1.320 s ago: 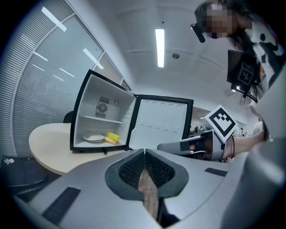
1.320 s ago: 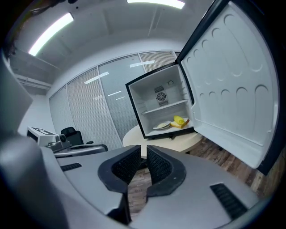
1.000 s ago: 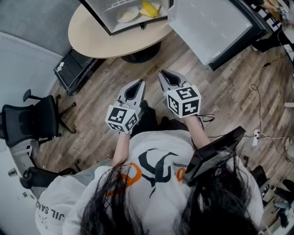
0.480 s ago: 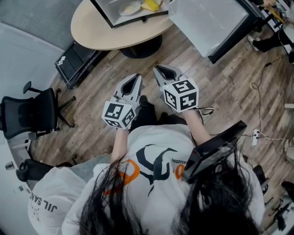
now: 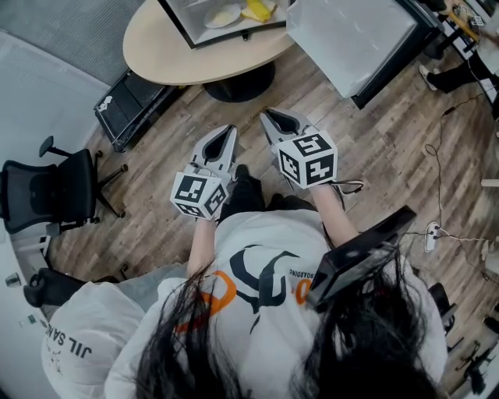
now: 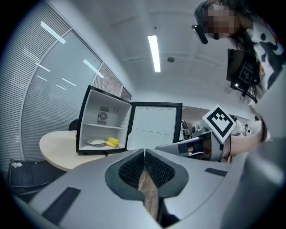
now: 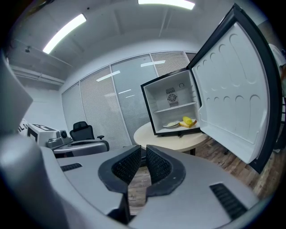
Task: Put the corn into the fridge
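The corn [image 5: 257,9] lies yellow on the bottom shelf of the open mini fridge [image 5: 191,27], next to a white plate [image 5: 222,15]. The left gripper view shows the corn [image 6: 112,142] and the plate [image 6: 96,142] there too, and the right gripper view shows the same corn [image 7: 188,121]. My left gripper [image 5: 228,131] and right gripper [image 5: 269,117] hang side by side above the wood floor, well short of the table. Both point toward the fridge. The left gripper [image 6: 144,151] is shut and holds nothing. So is the right gripper [image 7: 143,150].
The fridge stands on a round beige table [image 5: 171,47], its white door [image 5: 351,39] swung wide to the right. A black rack [image 5: 132,105] sits on the floor left of the table. A black office chair [image 5: 47,191] stands at far left. Cables [image 5: 444,156] trail on the right.
Both grippers have drifted a little up the picture toward the table. Their jaws are as before, and the corn has not moved.
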A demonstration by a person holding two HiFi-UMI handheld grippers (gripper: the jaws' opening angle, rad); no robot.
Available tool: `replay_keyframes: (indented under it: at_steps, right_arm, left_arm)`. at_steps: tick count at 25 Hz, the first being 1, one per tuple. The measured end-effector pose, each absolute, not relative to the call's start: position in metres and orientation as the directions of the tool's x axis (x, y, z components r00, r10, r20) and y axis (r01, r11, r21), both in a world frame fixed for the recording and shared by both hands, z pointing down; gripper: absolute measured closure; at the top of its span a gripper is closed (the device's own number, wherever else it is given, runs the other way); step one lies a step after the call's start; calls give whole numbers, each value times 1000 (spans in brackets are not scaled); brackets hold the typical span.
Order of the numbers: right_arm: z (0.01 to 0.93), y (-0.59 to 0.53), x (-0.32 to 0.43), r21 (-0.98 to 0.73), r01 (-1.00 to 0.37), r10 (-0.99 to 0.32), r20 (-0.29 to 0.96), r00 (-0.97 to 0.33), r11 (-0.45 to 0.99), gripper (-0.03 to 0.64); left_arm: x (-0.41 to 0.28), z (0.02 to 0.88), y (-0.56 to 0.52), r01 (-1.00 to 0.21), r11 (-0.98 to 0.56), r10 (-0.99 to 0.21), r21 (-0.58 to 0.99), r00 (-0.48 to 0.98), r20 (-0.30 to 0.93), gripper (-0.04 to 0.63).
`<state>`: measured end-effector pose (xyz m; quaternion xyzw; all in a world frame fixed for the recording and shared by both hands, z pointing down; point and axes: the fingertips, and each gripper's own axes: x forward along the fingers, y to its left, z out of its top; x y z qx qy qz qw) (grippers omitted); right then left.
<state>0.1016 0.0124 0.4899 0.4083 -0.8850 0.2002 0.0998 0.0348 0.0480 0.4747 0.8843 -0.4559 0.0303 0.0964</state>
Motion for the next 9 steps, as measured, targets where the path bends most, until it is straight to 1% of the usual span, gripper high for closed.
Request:
replay_keyframes:
  at_steps: [9]
  right_arm:
    - [488, 7, 94, -280, -754, -674, 340, -656, 594, 572]
  left_arm:
    - [25, 470, 43, -820, -555, -810, 137, 571, 137, 581]
